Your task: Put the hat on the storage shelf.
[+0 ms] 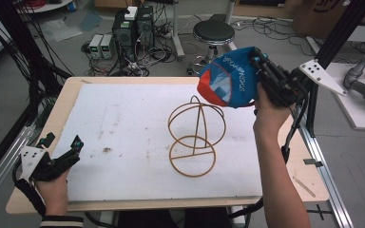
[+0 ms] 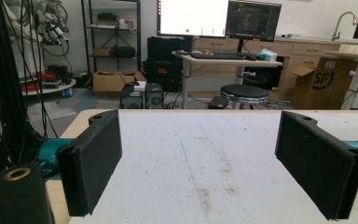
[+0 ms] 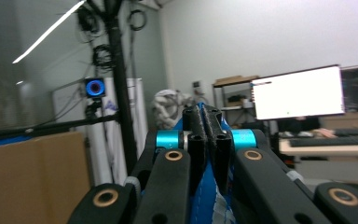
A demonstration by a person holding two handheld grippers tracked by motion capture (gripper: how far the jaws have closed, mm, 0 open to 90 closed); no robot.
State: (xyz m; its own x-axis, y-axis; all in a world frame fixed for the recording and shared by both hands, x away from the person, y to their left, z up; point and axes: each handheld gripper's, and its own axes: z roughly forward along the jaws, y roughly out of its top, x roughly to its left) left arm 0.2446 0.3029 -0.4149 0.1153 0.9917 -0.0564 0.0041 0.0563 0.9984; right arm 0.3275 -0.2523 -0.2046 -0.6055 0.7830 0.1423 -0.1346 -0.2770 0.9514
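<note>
The right gripper, upper right of the high view, is clamped on the edge of a blue cap. In the right gripper view its jaws are pressed together on a thin fold of blue fabric. The cap hangs in the air, above and just right of the top of the wire stand, which sits at frame centre on the white mat. Cap and stand look apart, though the exact clearance cannot be read.

The left gripper rests at the lower left of the high view. Its jaws are spread wide with nothing between them; bare mat shows between the pads in the left gripper view.

Risks, judged from this position:
- The grip is on a thin pinch of cloth. The fabric may slip out and drop the cap.
- The stand looks light and is not held. A sideways push from the cap could tip or slide it.
- If the cap opening is off-centre over the dome, it may catch on one hoop.

Orientation: the cap's orange and white inside faces lower left, toward the stand. Its long axis runs from upper right to lower left of the frame.
</note>
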